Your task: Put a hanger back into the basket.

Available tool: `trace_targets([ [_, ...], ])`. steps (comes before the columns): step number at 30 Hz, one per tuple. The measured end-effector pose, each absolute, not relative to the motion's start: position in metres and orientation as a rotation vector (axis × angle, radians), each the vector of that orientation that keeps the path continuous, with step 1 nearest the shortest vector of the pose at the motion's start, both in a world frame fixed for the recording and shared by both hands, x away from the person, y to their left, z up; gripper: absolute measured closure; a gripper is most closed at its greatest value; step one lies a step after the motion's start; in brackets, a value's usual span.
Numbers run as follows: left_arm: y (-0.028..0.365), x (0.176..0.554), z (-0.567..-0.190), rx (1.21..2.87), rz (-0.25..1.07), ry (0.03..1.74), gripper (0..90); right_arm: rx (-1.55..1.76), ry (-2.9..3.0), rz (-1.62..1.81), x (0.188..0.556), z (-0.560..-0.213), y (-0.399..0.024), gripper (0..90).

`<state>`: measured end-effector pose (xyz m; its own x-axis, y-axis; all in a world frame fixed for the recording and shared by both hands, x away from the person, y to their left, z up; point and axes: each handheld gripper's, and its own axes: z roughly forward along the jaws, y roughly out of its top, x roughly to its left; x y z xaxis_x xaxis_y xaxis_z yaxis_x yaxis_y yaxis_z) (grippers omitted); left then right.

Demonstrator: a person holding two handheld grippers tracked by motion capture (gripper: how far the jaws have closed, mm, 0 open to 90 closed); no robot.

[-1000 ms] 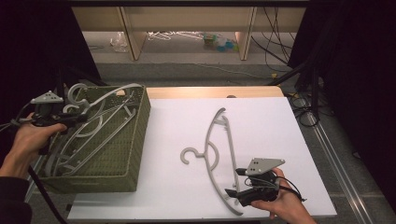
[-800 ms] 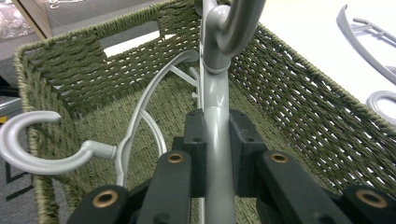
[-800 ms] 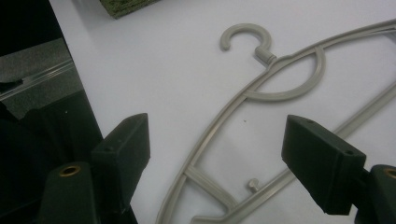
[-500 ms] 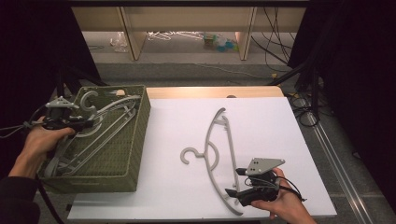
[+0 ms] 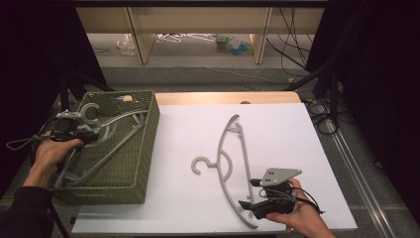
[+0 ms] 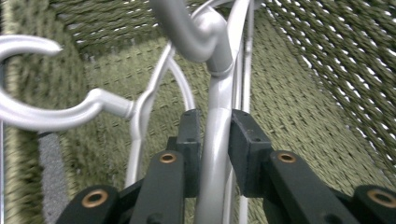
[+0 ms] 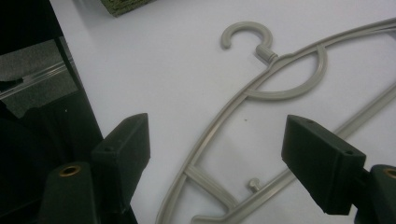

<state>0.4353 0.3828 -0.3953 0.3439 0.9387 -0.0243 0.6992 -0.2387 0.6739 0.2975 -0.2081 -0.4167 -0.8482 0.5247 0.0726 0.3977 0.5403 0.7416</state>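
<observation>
High view: a green woven basket (image 5: pixel 133 148) sits at the left of a white table (image 5: pixel 307 148), and grey plastic hangers lie inside it. The left gripper (image 5: pixel 84 134) reaches into the basket from its left rim, held by the person's left hand (image 5: pixel 49 153).

Left gripper view: a silver-grey hanger (image 6: pixel 212 140) runs straight up between the two black jaws, its hook curling over at the top. The jaws have just been opening a little. The left pad sits against the hanger's bar; a thin gap shows at the right pad, so I cannot tell whether they press on it. A second hanger (image 6: pixel 70 114) lies just beside the first, its hook pointing left over the basket floor.

High view, right side: a third hanger (image 5: pixel 228 163) lies flat on the table, well apart from the basket, hook pointing left. The right gripper (image 5: pixel 257 196) rests near the table's front edge beside this hanger's lower end, in the right hand (image 5: pixel 297 218).

Right gripper view: the jaws stand wide open with the flat hanger's bar on the table between them, untouched.
</observation>
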Motion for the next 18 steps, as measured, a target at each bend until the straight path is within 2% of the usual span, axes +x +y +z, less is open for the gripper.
trace_targets([
  [1, 0.384, 0.435, -0.395, 2.012, 0.533, 1.44, 69.8, 0.793, 2.614, 1.202, 0.298, -0.417, -0.208, 24.6],
  [3, 0.385, 0.435, -0.394, 2.015, 0.538, 1.449, 68.6, 0.795, 2.613, 1.203, 0.298, -0.417, -0.208, 24.5],
  [6, 0.387, 0.432, -0.389, 1.985, 0.586, 1.484, 55.9, 0.802, 2.612, 1.197, 0.298, -0.417, -0.208, 24.2],
  [9, 0.386, 0.428, -0.384, 1.974, 0.596, 1.476, 50.0, 0.801, 2.61, 1.199, 0.298, -0.418, -0.209, 24.2],
  [11, 0.383, 0.425, -0.38, 1.965, 0.617, 1.469, 42.0, 0.804, 2.608, 1.202, 0.298, -0.418, -0.209, 24.0],
  [18, 0.364, 0.404, -0.355, 1.925, 0.636, 1.352, 33.0, 0.813, 2.598, 1.197, 0.299, -0.419, -0.209, 23.2],
])
